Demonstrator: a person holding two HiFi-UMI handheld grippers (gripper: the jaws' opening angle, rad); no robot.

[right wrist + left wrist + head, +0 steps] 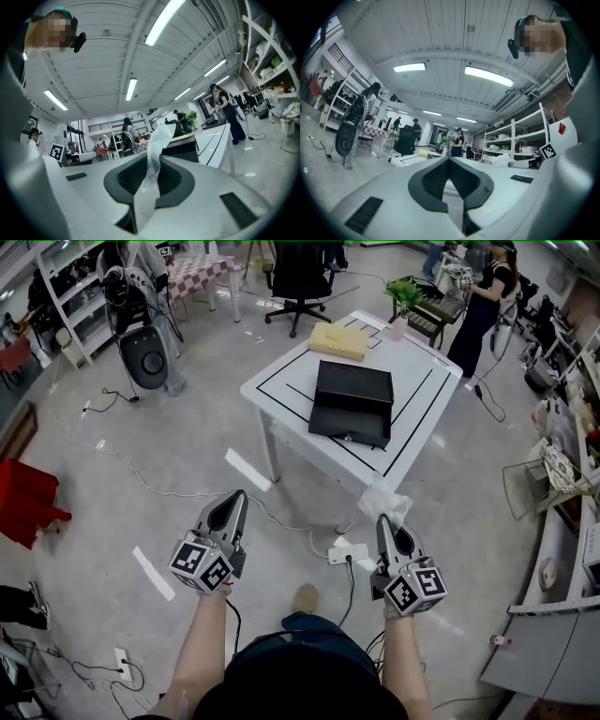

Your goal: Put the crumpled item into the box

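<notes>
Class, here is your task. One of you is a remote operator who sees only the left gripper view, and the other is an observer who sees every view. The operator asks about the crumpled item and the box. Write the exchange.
Operator: My left tongs look empty. Is the crumpled item picked up?
Observer: Yes. The right tongs are shut on a crumpled white tissue.
Operator: Where is the box?
Observer: A black box sits on the white table, ahead of both tongs and not yet reached.

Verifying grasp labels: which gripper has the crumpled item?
The right gripper: the white crumpled item is pinched between its jaws and sticks out past the tips. The left gripper is shut with nothing between its jaws.
</notes>
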